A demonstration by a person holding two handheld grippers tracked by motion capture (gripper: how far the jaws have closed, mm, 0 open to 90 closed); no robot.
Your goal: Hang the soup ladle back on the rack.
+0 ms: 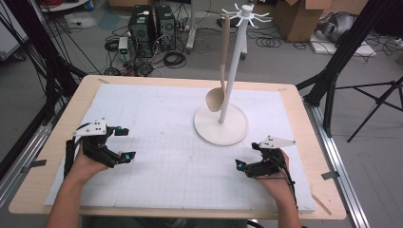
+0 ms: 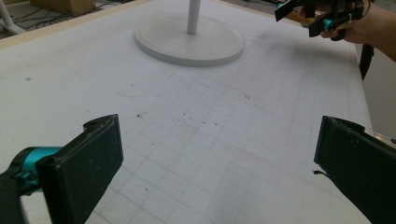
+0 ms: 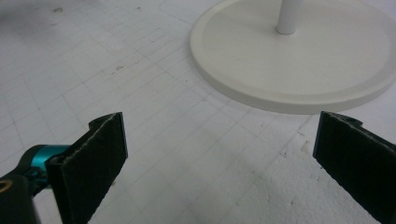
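On the table [image 1: 57,190], over a white gridded mat [image 1: 157,142], right of centre: one white hanging stand [image 1: 236,61], round base plate [image 1: 221,127], slim upright pole, ring of short hooks at the top. Hung from one hook: one beige ladle-like spoon [image 1: 222,71], long flat handle, bowl low beside the pole and just above the base.

Handling, as judged: spoon likely light, stiff, smooth plastic or wood, not fragile; free to swing. Best hold is mid-handle, across the flat faces, then lift up to clear the hook. Stand looks top-light but could tip if the spoon drags.

Left claw [image 1: 124,142]: released, jaws wide apart, nothing between, near the mat's left edge. Right claw [image 1: 246,160]: released, jaws wide, nothing held, just near the base plate.
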